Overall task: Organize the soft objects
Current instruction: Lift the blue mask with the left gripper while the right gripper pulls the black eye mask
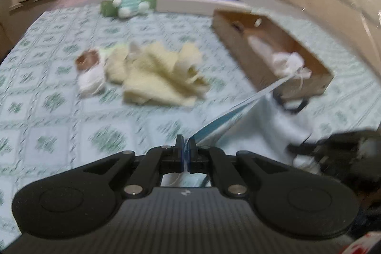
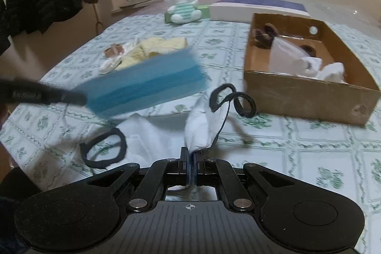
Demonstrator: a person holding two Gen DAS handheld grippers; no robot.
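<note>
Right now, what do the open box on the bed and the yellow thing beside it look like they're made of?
Box: brown cardboard, matte, with raw cut edges and a punched hole. Yellow thing: probably fleece or terry cloth; it lies limp, crumpled and fuzzy, though blur leaves the weave unclear.

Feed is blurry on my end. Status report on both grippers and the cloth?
Left gripper shut on blue-and-white cloth. Right gripper shut on the same cloth's white edge. Cardboard box ahead right, path to it clear.

My left gripper (image 1: 186,145) is closed tight, the two jaws pressed together, and it points downward at a slant. My right gripper (image 2: 191,154) is closed the same way, also slanting down, just right of the left one.
</note>
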